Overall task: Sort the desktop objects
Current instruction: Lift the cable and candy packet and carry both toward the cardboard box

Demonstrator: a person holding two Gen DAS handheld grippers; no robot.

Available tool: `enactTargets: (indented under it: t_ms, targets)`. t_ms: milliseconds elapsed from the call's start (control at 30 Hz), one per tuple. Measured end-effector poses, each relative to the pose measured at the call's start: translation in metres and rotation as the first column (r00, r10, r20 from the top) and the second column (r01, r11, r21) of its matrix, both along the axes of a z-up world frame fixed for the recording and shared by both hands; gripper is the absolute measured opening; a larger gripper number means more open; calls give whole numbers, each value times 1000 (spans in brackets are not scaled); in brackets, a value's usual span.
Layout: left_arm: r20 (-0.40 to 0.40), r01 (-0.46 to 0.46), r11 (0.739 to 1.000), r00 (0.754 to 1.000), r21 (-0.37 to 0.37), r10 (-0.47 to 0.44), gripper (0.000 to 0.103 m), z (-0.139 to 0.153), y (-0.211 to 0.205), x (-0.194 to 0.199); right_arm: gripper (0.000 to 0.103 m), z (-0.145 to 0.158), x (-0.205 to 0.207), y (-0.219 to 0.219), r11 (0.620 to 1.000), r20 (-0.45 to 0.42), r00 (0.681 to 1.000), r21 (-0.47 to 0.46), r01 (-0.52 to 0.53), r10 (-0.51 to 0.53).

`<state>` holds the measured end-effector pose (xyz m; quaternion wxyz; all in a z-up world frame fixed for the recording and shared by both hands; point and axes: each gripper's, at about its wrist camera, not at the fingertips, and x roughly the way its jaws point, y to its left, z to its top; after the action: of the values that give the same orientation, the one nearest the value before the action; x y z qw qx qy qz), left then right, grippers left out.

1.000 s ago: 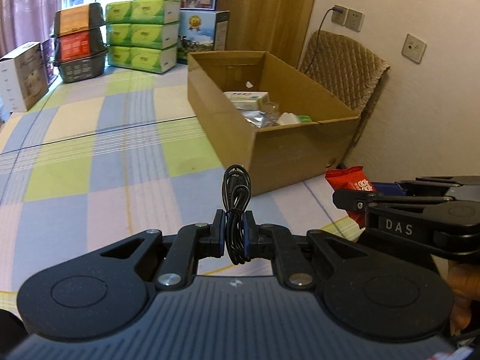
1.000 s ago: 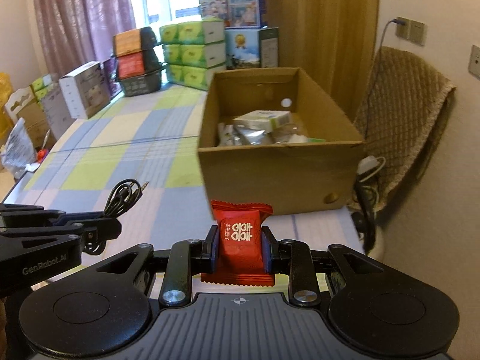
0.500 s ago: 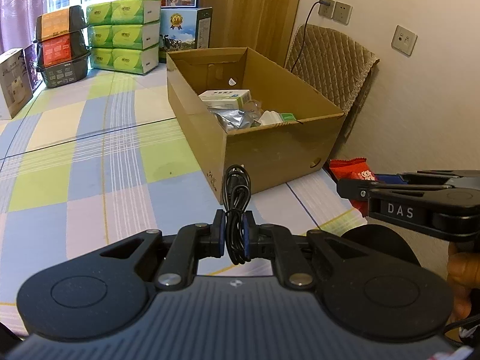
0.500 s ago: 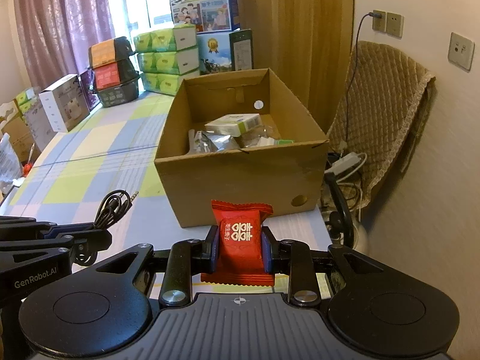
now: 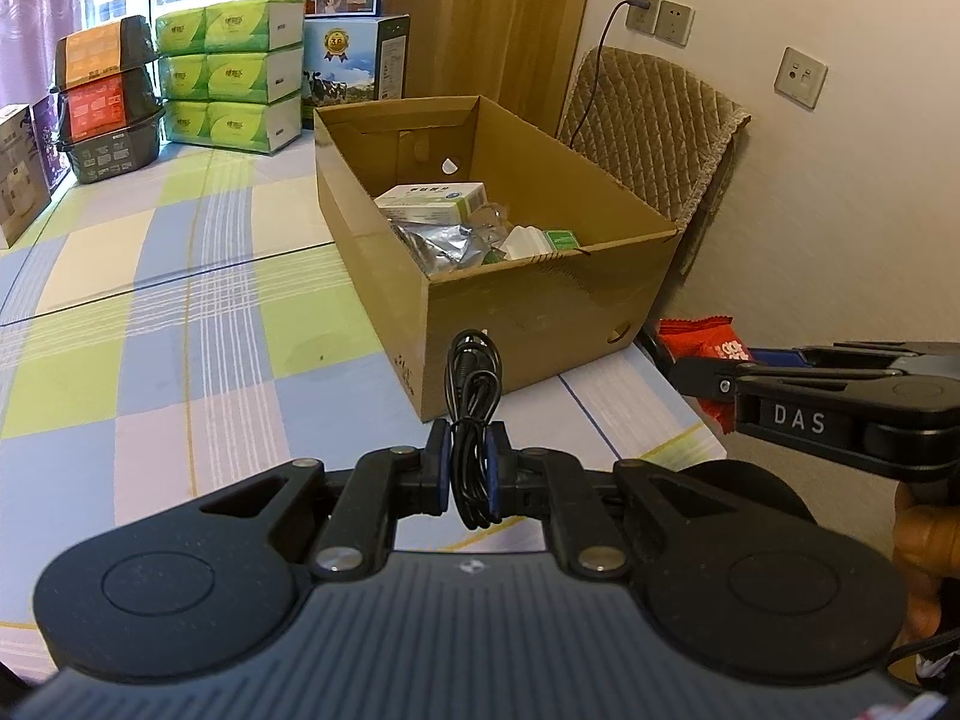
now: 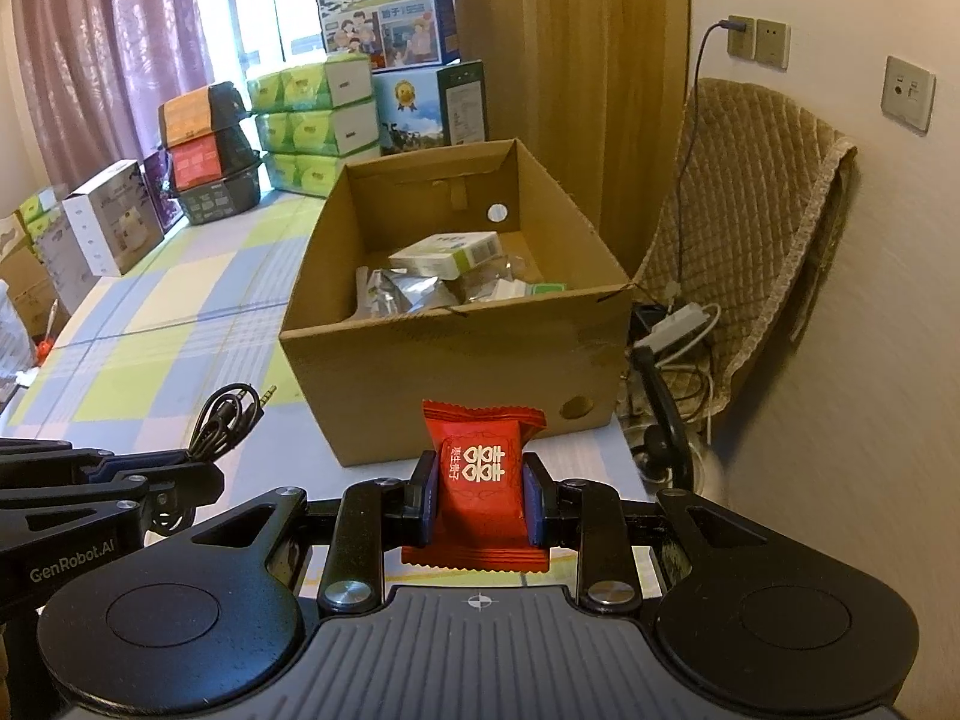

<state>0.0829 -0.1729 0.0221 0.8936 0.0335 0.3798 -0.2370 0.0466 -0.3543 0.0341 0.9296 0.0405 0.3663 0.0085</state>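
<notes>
My left gripper (image 5: pixel 470 474) was clamped on a coiled black cable (image 5: pixel 474 414), pads pinching the bundle at its lower half. The cable's long axis ran upright, loop end at top, pointing toward the box (image 5: pixel 540 312). From the right wrist view the same cable (image 6: pixel 231 420) stuck out past the left gripper (image 6: pixel 180 471), its jack plug tip aimed up and right.

My right gripper (image 6: pixel 480 498) was closed on a red candy packet (image 6: pixel 480 480), held upright by its side edges, crimped ends at top and bottom, printed face toward the camera. In the left view that packet (image 5: pixel 705 339) showed just past the right gripper's (image 5: pixel 690 369) tips, right of the box's near corner. A bit of my hand (image 5: pixel 921 534) showed at the right edge.

Both grippers sat at the near edge of the table (image 5: pixel 180 312), covered in a checked cloth of blue, green and pale squares. The open cardboard box stood just beyond, at the table's right side, already holding a white carton (image 5: pixel 429 198), foil packs (image 5: pixel 441 243) and small items.

Right of the table: a quilted chair (image 6: pixel 744 192), a power strip (image 6: pixel 678 327) with cords, wall sockets (image 6: pixel 759 42). Far end: stacked green tissue packs (image 5: pixel 231 72), milk cartons (image 6: pixel 384 6), black baskets (image 5: pixel 108 102), curtains (image 6: pixel 114 48).
</notes>
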Motion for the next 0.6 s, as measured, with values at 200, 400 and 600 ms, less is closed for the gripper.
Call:
enactTargets:
  t_ms: [200,400,600]
  targets:
    - [16,8,1000,1000,-8,-8,8,5,-8,5,25,7,4,-8,1000,17,1000,-2,14,-14]
    - [26,10,1000,1000,-19,-9,8,12,-18,14,25,14,9,-14,1000,33,999,-6,19,-19]
    - [27,6,1000,1000,-29,-5,8,16,-23,22,25,20,14,-17,1000,46,999,-6,15,-15]
